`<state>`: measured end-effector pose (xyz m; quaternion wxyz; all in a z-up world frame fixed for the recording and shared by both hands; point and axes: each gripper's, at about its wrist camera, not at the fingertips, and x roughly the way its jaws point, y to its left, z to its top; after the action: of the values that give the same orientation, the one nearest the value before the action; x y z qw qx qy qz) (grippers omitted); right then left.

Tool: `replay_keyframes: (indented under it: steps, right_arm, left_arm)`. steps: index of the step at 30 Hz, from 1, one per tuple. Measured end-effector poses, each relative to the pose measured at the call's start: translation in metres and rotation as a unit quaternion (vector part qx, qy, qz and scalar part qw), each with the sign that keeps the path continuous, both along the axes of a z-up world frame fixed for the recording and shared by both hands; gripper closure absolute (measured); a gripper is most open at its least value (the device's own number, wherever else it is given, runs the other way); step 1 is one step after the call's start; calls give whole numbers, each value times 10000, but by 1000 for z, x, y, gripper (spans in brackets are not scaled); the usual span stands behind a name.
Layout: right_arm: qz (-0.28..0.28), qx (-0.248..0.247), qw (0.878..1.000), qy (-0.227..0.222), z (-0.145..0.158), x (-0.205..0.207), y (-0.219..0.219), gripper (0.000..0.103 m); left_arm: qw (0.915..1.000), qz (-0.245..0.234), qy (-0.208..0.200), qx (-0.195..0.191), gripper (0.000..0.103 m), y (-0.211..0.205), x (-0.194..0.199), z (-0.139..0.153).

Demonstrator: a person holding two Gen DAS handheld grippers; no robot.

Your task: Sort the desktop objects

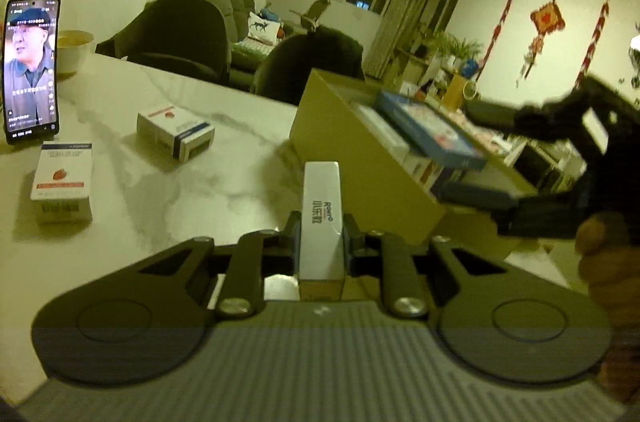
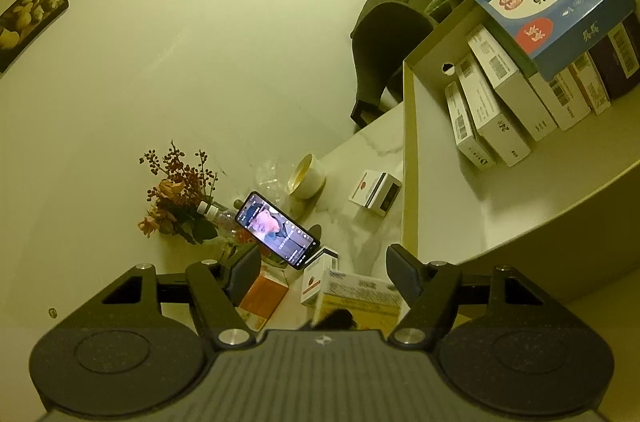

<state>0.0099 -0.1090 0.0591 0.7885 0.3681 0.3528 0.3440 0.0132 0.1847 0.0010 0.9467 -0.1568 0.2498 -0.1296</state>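
Clamped in my left gripper is a slim white carton, pinched across its narrow sides and held just above the table; it looks light, stiff, crushable. Right view: my right gripper gapes empty beside the cardboard box, angled slightly downward.

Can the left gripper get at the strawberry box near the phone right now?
Probably not yet: the left gripper is shut on a slim white box. The table toward the strawberry box looks free.
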Motion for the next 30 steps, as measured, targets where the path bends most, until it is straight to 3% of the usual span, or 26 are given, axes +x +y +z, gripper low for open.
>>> replay_keyframes:
  steps: [13, 24, 30]
  right_arm:
    - [-122, 28, 9999, -21, 4, 15, -12, 29]
    - [-215, 39, 9997, -82, 13, 35, -21, 29]
    - [-356, 67, 9993, -71, 14, 45, -35, 29]
  left_arm:
    - [9980, 33, -199, -595, 85, -5, 30, 25]
    - [9965, -193, -435, -692, 85, -29, 62, 46]
    - [9967, -156, -339, -720, 85, -42, 90, 48]
